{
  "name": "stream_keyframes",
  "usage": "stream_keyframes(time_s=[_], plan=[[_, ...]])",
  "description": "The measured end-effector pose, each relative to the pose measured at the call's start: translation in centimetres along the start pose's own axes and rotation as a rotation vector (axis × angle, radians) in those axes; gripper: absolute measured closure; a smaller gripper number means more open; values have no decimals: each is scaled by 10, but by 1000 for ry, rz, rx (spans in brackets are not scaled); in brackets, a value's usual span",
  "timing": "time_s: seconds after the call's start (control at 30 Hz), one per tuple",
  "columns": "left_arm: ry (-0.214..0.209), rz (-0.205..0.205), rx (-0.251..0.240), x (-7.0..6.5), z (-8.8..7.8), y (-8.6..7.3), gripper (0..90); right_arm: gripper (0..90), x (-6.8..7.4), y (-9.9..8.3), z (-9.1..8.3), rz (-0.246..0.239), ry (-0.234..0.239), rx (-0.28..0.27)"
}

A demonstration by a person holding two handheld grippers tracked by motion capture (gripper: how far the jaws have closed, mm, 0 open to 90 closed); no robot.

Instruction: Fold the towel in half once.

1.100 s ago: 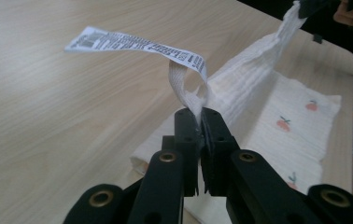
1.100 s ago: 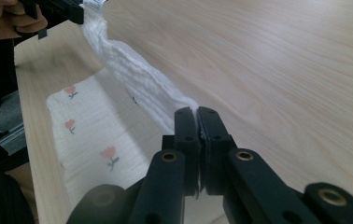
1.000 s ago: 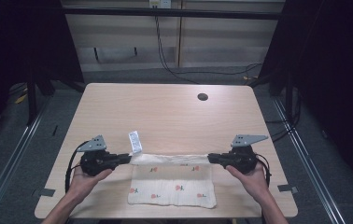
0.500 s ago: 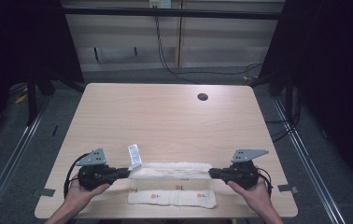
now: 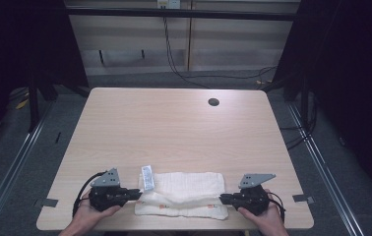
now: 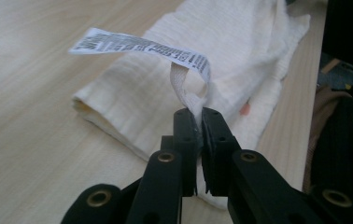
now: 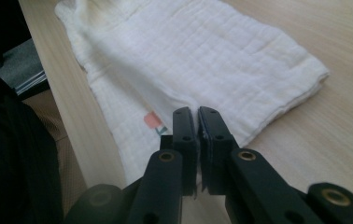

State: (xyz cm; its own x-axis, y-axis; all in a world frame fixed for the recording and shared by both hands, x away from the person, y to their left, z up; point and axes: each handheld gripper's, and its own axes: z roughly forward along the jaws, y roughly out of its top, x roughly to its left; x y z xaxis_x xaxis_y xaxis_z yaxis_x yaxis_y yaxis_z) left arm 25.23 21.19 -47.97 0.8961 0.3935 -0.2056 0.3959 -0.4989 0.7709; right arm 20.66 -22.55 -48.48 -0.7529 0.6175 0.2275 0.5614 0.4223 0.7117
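Folded cloth (image 5: 186,194) between both tongs, pinched

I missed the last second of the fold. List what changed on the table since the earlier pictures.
Both hands drew back toward the near edge and lower. The left gripper and right gripper, each clamped on the white cloth, carried its far edge over the near part, making a narrower band. The care tag came along. The table stayed as it was.

Table evenly lit, surroundings dark; near foreground perhaps slightly soft.

Bare tabletop (image 5: 174,128) beyond folded cloth (image 5: 186,189)
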Motion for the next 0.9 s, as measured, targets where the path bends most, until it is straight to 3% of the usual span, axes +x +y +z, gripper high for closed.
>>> stream_keyframes(time_s=[0.03, 0.07, 0.1, 0.3, 0.4, 0.63, 0.67, 0.73, 0.87, 0.9], plan=[[-8, 10, 19, -1, 2, 0, 855, 861, 0, 0, 0, 0, 0, 0], [18, 32, 35, -4, 3, 0, 856, 841, 1, -1, 0, -1, 0, 10], [18, 32, 35, -4, 3, 0, 856, 841, 1, -1, 0, -1, 0, 10], [-31, 25, 76, -6, 4, -5, 826, 784, 5, -6, 1, -13, 7, 64], [-47, 38, 109, -7, 6, -5, 797, 776, 6, -6, 1, -11, 16, 59], [-68, 33, 116, -9, 4, -7, 674, 681, 10, -6, 0, -15, 10, 70], [-75, 25, 86, -10, 2, -6, 653, 641, 13, -8, -3, -19, 8, 68], [-83, 25, 88, -9, -1, -5, 618, 628, 14, -9, -5, -16, 11, 66], [-135, 11, -18, -8, -20, 3, 576, 594, 17, -17, -20, 4, 0, 31], [-120, 15, -26, -8, -23, 5, 578, 589, 17, -17, -22, 2, -2, 27]])
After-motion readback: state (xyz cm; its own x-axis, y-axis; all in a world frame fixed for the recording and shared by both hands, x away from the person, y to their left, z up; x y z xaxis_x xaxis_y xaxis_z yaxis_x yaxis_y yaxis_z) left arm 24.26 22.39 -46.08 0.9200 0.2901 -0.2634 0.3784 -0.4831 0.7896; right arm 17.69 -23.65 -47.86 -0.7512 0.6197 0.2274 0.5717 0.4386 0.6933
